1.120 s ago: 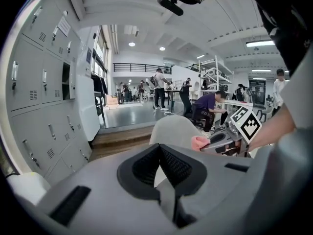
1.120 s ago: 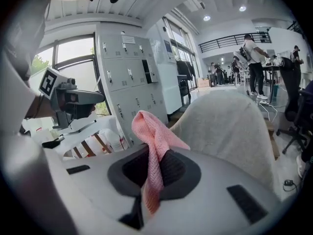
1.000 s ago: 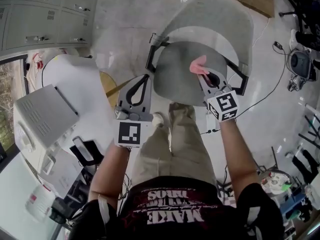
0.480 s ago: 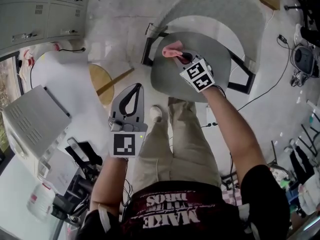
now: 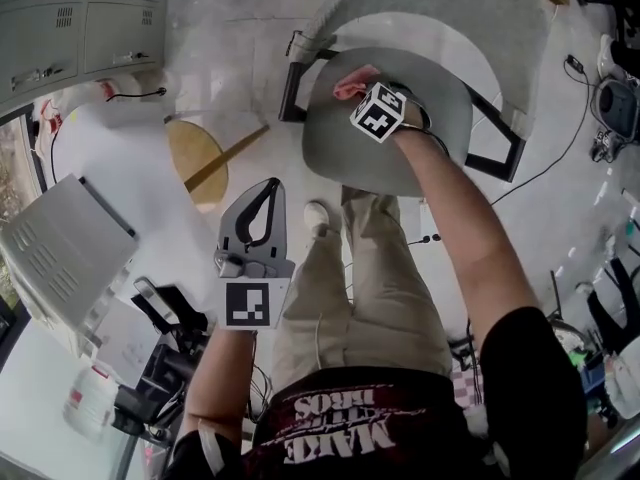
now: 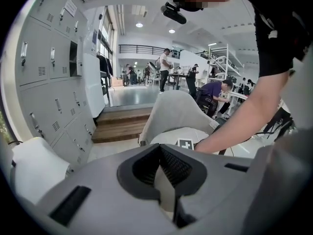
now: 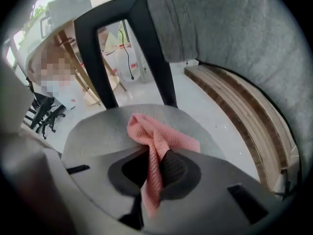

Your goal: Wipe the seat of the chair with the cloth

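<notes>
The grey chair seat lies ahead of me, under a curved grey backrest. My right gripper is shut on the pink cloth and presses it on the seat's far left part. In the right gripper view the pink cloth runs between the closed jaws of the right gripper and bunches on the seat. My left gripper hangs off the seat's left front, shut and empty. From the left gripper the chair shows ahead.
A black armrest frame stands just beyond the cloth; its twin is on the seat's right. A round wooden stool and a white table sit left. My legs are before the seat. Cables cross the floor on the right.
The right gripper has swept the cloth across the seat from its right side to the far left. The left gripper has drawn back from the chair's front edge.
</notes>
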